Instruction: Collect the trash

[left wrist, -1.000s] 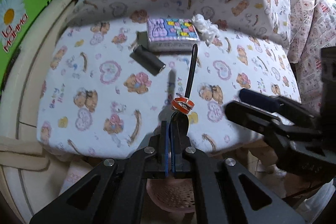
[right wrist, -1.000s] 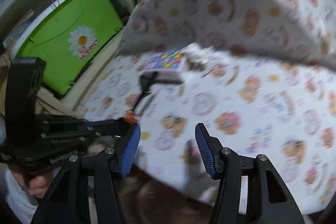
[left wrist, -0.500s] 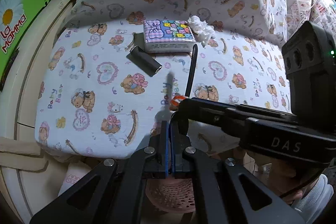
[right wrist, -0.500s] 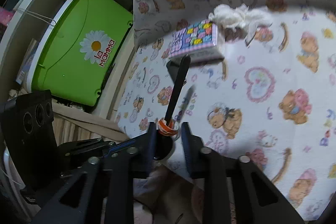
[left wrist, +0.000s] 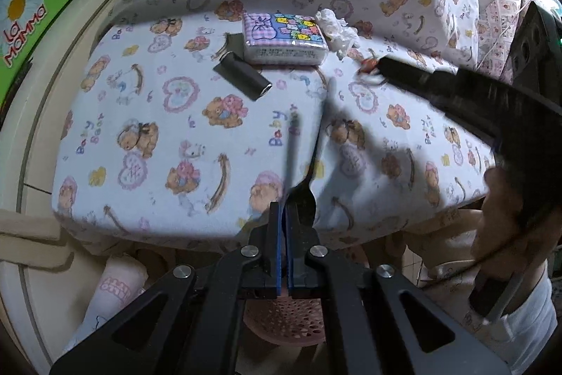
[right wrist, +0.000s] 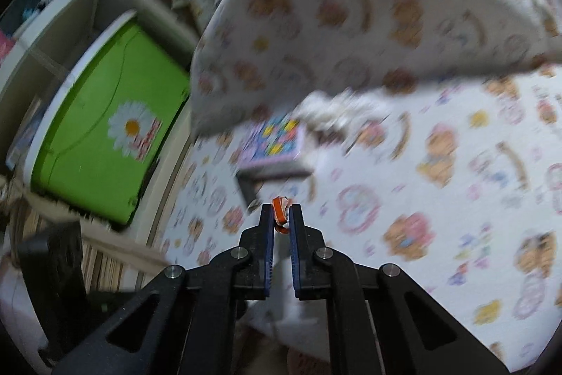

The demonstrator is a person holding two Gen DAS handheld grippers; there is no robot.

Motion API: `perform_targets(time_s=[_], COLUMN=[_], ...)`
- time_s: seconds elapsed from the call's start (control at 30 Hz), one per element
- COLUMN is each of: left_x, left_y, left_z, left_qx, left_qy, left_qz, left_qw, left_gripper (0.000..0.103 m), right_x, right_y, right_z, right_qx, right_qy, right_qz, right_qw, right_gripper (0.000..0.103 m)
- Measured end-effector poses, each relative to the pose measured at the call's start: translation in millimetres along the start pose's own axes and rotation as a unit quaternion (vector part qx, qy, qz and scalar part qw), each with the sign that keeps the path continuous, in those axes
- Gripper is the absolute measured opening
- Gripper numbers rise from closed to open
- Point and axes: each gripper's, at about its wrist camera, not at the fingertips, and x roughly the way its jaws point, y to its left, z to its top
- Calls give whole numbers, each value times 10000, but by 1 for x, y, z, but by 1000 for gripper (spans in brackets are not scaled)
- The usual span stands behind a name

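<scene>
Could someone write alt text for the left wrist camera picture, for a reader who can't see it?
The shut left claw holds a black fork over a bear-print cushion, while the right claw carries a small orange scrap. A tissue pack and crumpled tissue lie behind.

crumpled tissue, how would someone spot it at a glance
Start at the bear-print sheet and find the colourful tissue pack near its back. The crumpled tissue lies against the pack's right end: plain white and wrinkled, unlike the boxy pack and the black tube.

On the bear-print cushion [left wrist: 168, 129], the black tube [left wrist: 242, 79] lies left of the patterned tissue pack [left wrist: 284, 39]; the crumpled white tissue [left wrist: 335, 28] lies right.
</scene>
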Motion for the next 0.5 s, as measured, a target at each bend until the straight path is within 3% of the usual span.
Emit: perform_targets(time_s=[0.2, 0.5], left_x=[-8, -28], left_y=[8, -3], left_z=[-9, -25], left_qx=[-151, -10], left_qy=[-164, -338], left_qz=[96, 524], left_qw=[9997, 9981], left_gripper=[1, 1], right_x=[-16, -46], right_y=[-15, 1], right_z=[9, -18], right_qx=[72, -688], right_qy=[-119, -27], right_qz=[-19, -121], right_qw=[9999, 9976], right_gripper=[9, 9])
